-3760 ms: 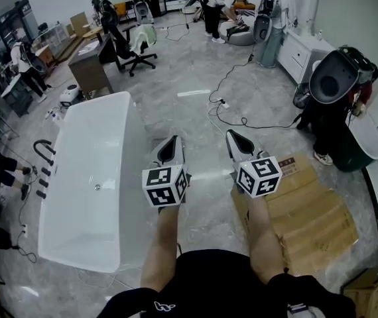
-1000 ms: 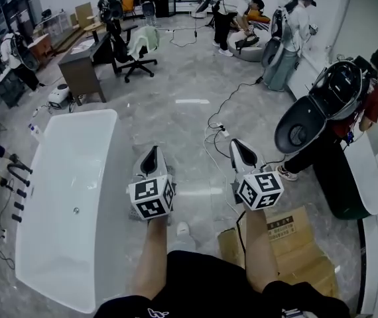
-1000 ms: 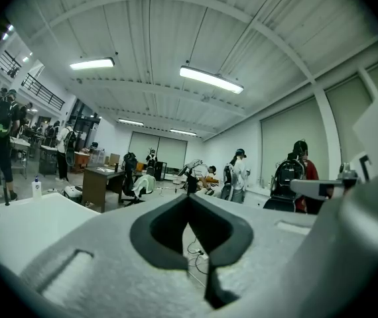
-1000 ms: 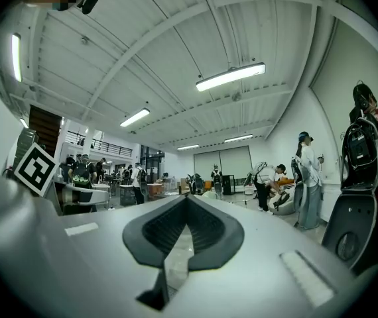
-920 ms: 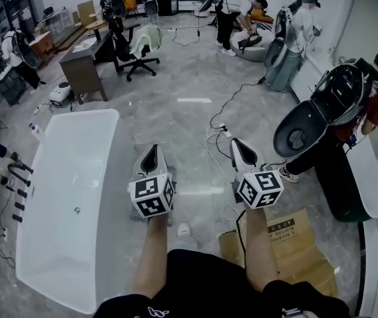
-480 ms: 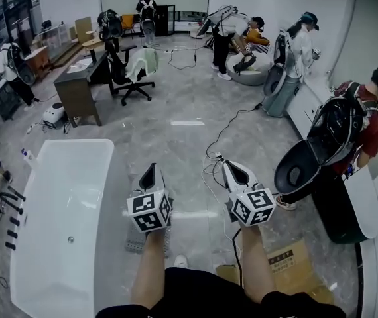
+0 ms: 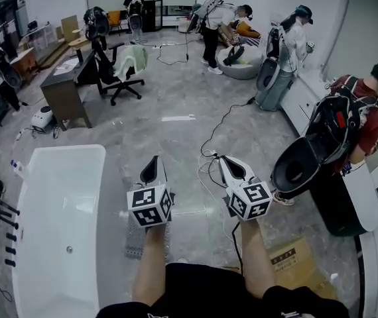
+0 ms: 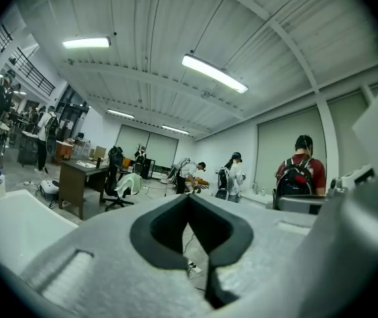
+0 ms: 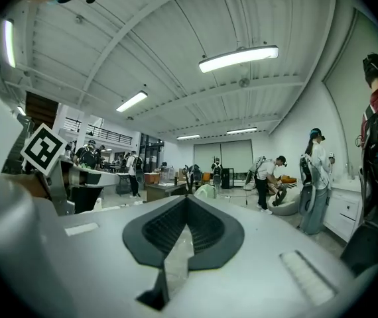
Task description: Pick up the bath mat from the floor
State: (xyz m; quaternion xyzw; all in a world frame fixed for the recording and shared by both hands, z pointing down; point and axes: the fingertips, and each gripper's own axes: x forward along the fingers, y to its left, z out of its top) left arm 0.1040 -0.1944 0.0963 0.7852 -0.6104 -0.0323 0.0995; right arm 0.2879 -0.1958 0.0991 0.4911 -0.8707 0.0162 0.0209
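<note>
In the head view a small grey ribbed mat (image 7: 134,236) lies on the marble floor beside the bathtub, partly hidden under my left forearm. My left gripper (image 7: 151,165) is held level well above the floor, jaws shut and empty, its marker cube over the mat's far end. My right gripper (image 7: 226,163) floats level beside it, also shut with nothing in it. In the left gripper view the closed left gripper (image 8: 189,199) points across the room; in the right gripper view the closed right gripper (image 9: 188,200) does the same. Neither touches the mat.
A white bathtub (image 7: 26,244) stands at the left. A flattened cardboard box (image 7: 298,260) lies at the lower right. Cables (image 7: 210,152) trail over the floor ahead. A person with a backpack (image 7: 351,114) stands at the right beside a dark round seat (image 7: 296,167). Desk and chair (image 7: 66,88) are far left.
Both grippers and the view have travelled on across the floor, still shut. The bathtub has slid down and left in the head view, and the grey mat has come into sight under the left arm.
</note>
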